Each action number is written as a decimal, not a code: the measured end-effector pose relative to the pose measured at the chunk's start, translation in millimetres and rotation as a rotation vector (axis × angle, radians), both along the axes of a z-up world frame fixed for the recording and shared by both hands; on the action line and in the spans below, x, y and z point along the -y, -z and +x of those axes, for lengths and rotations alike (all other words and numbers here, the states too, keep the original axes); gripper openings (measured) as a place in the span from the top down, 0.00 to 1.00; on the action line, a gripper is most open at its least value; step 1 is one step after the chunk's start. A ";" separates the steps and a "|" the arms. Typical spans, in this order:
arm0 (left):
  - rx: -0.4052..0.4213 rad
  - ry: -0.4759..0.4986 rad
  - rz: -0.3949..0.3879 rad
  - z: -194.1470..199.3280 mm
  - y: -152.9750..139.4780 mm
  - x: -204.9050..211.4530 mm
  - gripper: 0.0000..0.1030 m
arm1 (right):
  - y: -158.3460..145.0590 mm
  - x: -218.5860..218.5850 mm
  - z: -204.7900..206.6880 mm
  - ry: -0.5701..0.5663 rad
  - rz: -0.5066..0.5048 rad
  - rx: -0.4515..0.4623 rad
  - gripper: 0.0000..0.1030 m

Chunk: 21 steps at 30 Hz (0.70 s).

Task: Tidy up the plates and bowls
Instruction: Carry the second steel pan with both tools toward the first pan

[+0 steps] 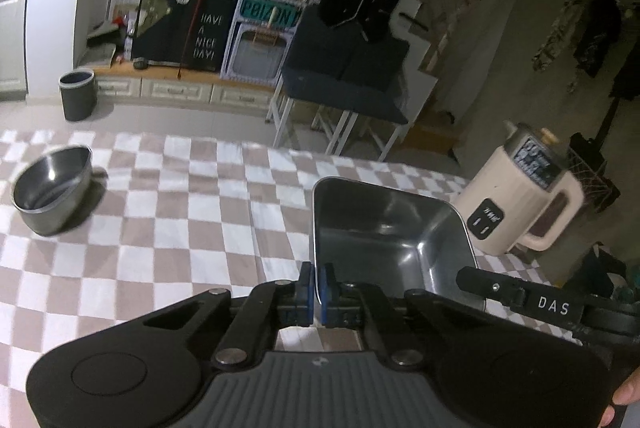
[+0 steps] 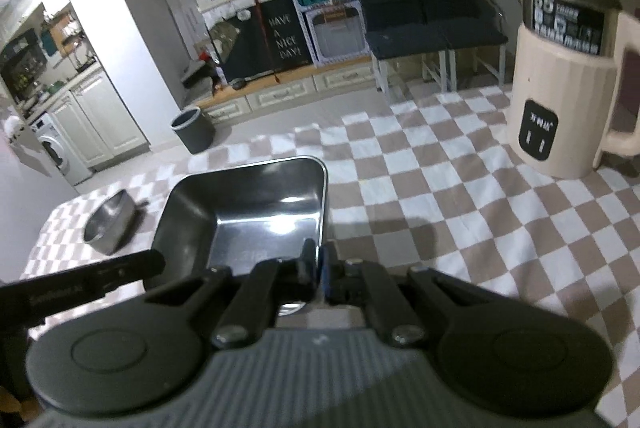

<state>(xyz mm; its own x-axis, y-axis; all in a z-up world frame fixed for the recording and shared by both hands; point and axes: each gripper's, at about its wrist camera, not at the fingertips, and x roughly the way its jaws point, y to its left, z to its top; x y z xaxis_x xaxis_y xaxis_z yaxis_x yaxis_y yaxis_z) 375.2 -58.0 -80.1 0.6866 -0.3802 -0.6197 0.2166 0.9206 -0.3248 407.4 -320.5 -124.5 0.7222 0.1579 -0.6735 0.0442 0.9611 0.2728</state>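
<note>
A square steel dish point(image 1: 384, 244) hangs a little above the checked tablecloth, held from both sides. My left gripper point(image 1: 318, 284) is shut on its left rim, blue pads pressed on either side of the thin wall. My right gripper point(image 2: 319, 264) is shut on the right rim of the same square steel dish point(image 2: 248, 224). The right gripper's arm shows as a black bar at the right edge of the left wrist view. A round steel bowl point(image 1: 52, 191) sits tilted on the cloth to the far left, also seen as the round steel bowl point(image 2: 110, 224) left of the dish.
A cream electric kettle point(image 2: 568, 99) with a wooden knob stands on the table point(image 2: 460, 207) to the right; the same kettle point(image 1: 520, 203) appears beyond the dish. A dark waste bin point(image 1: 78, 93) stands on the floor past the table's far edge, before low cabinets.
</note>
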 end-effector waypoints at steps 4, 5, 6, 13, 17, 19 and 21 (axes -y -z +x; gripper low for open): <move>0.040 -0.004 -0.013 -23.4 -18.8 -14.0 0.98 | -15.4 -9.9 -18.5 -0.018 0.017 0.032 0.96; 0.047 -0.008 -0.018 -29.5 -22.5 -18.4 0.98 | -19.5 -13.9 -23.8 -0.024 0.019 0.042 0.96; 0.057 -0.012 -0.018 -36.1 -26.8 -23.0 0.98 | -22.8 -16.9 -28.1 -0.029 0.023 0.049 0.96; 0.109 -0.032 -0.010 -80.4 -48.6 -55.8 0.97 | -40.9 -42.9 -59.6 -0.072 0.061 0.100 0.96; 0.120 -0.051 -0.010 -104.0 -53.3 -77.0 0.98 | -40.1 -55.3 -73.2 -0.107 0.091 0.107 0.94; 0.116 -0.059 -0.005 -113.4 -54.9 -85.5 0.98 | -39.6 -61.1 -79.8 -0.123 0.104 0.102 0.94; 0.124 -0.065 0.012 -121.7 -57.4 -92.4 0.98 | -38.8 -68.1 -84.4 -0.134 0.111 0.091 0.93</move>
